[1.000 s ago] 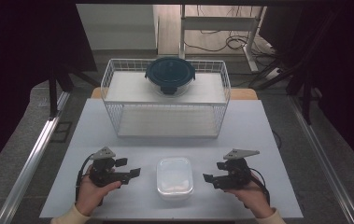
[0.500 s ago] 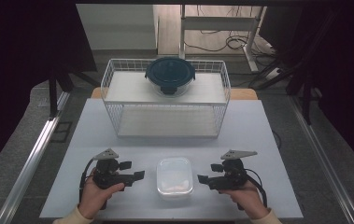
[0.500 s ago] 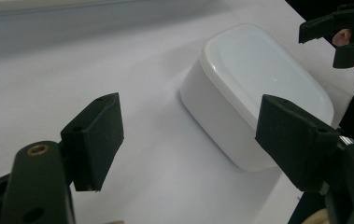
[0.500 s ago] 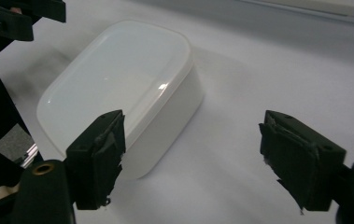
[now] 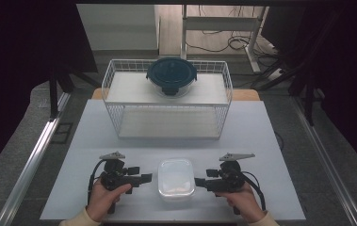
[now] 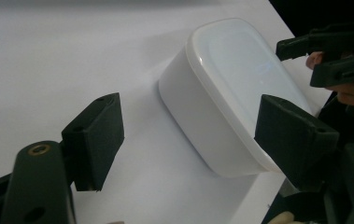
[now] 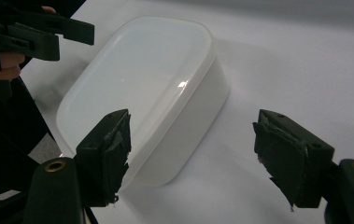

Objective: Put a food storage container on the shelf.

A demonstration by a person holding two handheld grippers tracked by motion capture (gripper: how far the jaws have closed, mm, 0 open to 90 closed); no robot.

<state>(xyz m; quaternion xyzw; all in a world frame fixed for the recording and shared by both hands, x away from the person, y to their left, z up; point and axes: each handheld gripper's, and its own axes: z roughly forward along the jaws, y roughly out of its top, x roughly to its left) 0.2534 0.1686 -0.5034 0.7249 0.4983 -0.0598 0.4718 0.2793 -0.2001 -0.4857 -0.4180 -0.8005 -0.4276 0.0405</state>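
Observation:
A white lidded plastic container (image 5: 176, 178) sits near the front edge of the white table (image 5: 261, 136). My left gripper (image 5: 146, 178) lies level just left of it, pointing at its left side with the jaws wide open. In the left gripper view the container (image 6: 221, 79) lies ahead of my left gripper (image 6: 193, 126), untouched. My right gripper (image 5: 198, 181) faces the container's right side. Its jaws have just been closing a little, but they remain open. In the right gripper view my right gripper (image 7: 195, 140) has the container (image 7: 146, 79) just ahead, with nothing pressed between the jaws.
A white wire basket rack (image 5: 119, 94) stands at the back of the table. A round container with a dark blue lid (image 5: 171, 75) rests on its top shelf. Bare table surface lies between the rack and the white container.
Both grippers have edged inward toward the white container, the left one rightward and the right one leftward. The container has not moved.

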